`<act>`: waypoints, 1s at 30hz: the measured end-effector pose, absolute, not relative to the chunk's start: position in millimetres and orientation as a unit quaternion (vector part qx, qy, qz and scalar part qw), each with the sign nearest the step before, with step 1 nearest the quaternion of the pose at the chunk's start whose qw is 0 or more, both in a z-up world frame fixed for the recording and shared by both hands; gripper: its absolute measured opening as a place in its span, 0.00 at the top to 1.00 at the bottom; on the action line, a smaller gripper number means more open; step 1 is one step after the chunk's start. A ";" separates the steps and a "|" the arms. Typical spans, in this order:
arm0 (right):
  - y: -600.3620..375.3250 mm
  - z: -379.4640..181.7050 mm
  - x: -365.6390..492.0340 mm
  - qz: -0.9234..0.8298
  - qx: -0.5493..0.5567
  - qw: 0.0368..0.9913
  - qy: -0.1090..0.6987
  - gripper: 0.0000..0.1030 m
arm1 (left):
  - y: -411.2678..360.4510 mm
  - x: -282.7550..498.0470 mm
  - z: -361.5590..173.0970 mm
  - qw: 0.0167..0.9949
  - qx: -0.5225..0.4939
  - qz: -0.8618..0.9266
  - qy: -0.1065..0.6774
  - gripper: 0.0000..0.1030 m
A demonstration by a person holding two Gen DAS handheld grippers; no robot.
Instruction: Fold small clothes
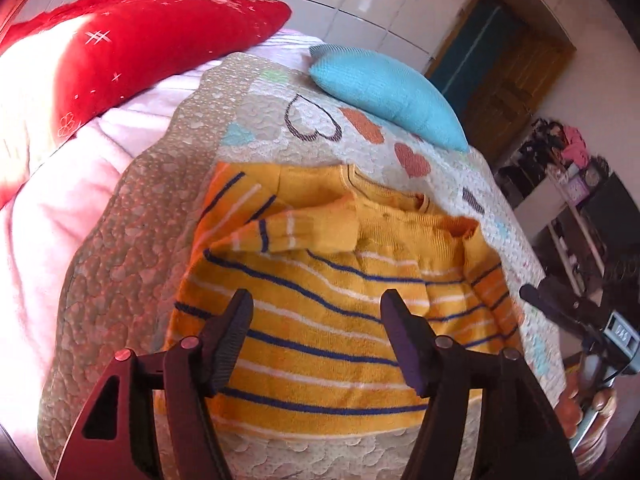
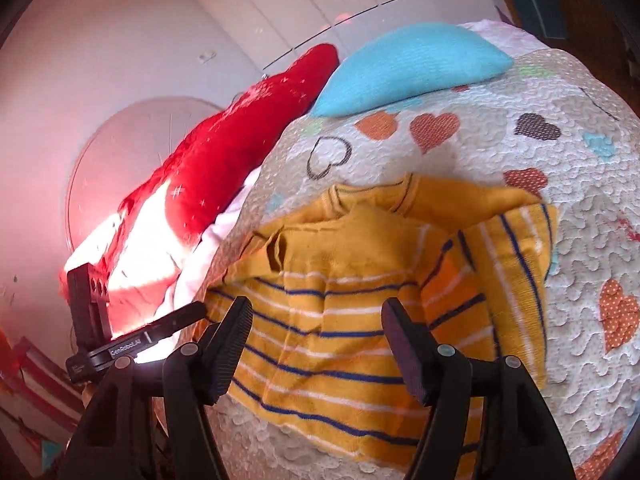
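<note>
Both tongs, the left gripper (image 1: pixel 316 304) and right gripper (image 2: pixel 316 312), hang with jaws apart and nothing between them, above the yellow striped knit sweater (image 1: pixel 320 300) lying on the heart-patterned quilt (image 1: pixel 132 220), sleeves folded in. A turquoise pillow (image 1: pixel 388 96) and red pillow (image 1: pixel 152 40) lie beyond. The left tool reads "GenRobot.AI".
</note>
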State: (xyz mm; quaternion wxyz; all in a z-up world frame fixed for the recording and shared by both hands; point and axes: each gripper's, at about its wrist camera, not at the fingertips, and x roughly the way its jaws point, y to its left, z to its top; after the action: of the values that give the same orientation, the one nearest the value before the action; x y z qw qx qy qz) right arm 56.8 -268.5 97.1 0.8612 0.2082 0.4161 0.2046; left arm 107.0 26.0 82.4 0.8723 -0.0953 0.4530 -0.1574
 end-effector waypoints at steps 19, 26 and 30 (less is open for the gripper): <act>-294.2 18.9 197.3 0.062 0.196 0.865 0.458 0.30 | 71.8 252.0 9.8 0.841 -0.187 -0.037 0.507 0.36; -311.4 23.2 196.4 0.082 0.250 0.851 0.455 0.29 | 72.1 240.1 22.6 0.845 -0.166 -0.051 0.506 0.35; -327.9 69.8 172.2 0.070 0.231 0.870 0.431 0.28 | 84.4 212.3 52.6 0.850 -0.177 -0.052 0.494 0.35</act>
State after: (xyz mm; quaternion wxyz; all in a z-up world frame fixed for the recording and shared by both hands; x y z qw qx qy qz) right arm 172.2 -327.9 69.8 0.8697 0.2308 0.4305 0.0704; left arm 212.3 84.4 52.6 0.8497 -0.1767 0.4940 -0.0520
